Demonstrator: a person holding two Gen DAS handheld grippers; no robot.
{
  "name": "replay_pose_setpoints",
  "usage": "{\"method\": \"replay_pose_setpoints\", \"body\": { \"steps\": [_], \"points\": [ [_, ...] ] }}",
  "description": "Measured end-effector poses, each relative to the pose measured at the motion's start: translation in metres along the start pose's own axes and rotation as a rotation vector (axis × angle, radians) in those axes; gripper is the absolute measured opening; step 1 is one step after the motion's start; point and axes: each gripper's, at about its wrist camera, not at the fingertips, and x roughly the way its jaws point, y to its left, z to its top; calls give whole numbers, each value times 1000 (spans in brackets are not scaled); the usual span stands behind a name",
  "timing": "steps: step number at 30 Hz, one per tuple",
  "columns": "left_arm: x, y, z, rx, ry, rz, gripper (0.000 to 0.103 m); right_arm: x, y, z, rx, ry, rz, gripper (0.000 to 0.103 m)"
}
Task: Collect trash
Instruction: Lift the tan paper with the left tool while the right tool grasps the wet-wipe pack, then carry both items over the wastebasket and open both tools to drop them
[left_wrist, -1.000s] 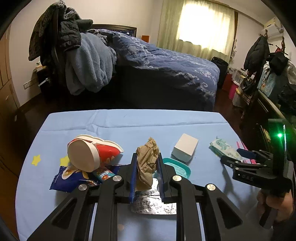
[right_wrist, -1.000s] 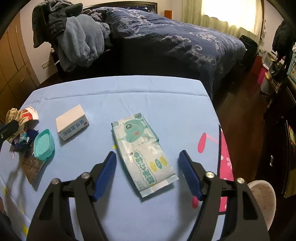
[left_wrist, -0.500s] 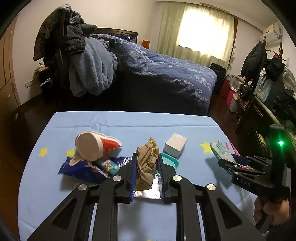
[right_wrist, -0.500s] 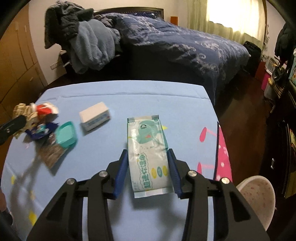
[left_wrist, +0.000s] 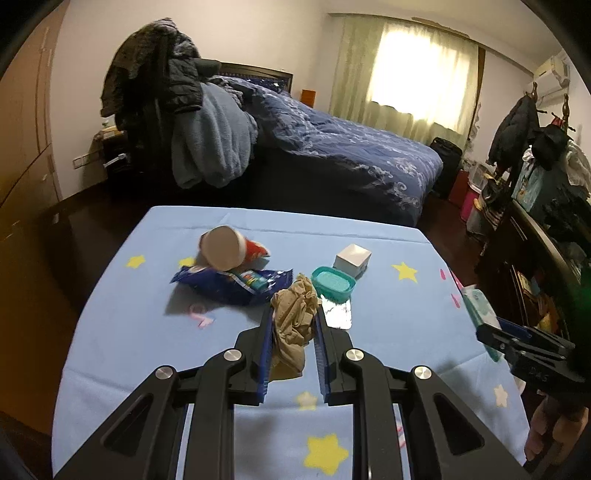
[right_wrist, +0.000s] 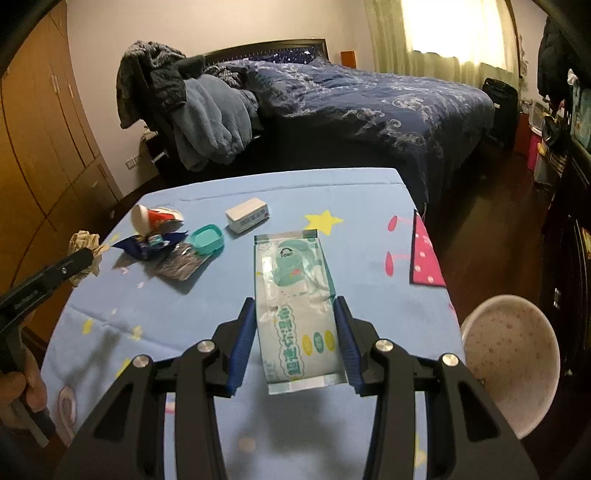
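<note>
While pitched down, both tools (left_wrist: 291, 332) (right_wrist: 295, 332) seemingly gripping

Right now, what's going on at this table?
A person is clearing trash with two handheld grippers. The left gripper is shut on a crumpled brown paper wad; the right gripper is clamped on a wet-wipes pack. Both are off the blue tablecloth, where a paper cup, snack wrapper, teal lid and white box remain.
</note>
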Motion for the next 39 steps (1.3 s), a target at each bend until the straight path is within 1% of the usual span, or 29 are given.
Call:
{"method": "replay_pose_setpoints", "body": {
  "steps": [4, 11, 17, 29, 34, 36, 39],
  "points": [
    [-17, 2, -8, -6, -13, 25, 21, -15, 1, -13, 17, -6, 20, 43],
    [-37, 0, -15, -14, -33, 25, 21, -33, 5, -29, 26, -9, 33, 43],
    [-50, -4, -17, -21, -51, 24, 22, -41, 7, -35, 38, -13, 46, 43],
    [-60, -11, -14, -14, -64, 18, 22, -54, 4, -38, 51, -35, 58, 43],
    [-58, -23, -13, 10, -60, -3, 22, -61, -5, -39, 68, -50, 49, 43],
    [-56, -33, -12, 27, -56, -21, 22, -66, -14, -41, 84, -61, 37, 43],
    [-49, -57, -10, 69, -47, -67, 22, -73, -30, -44, 109, -80, 9, 43]
  ]
}}
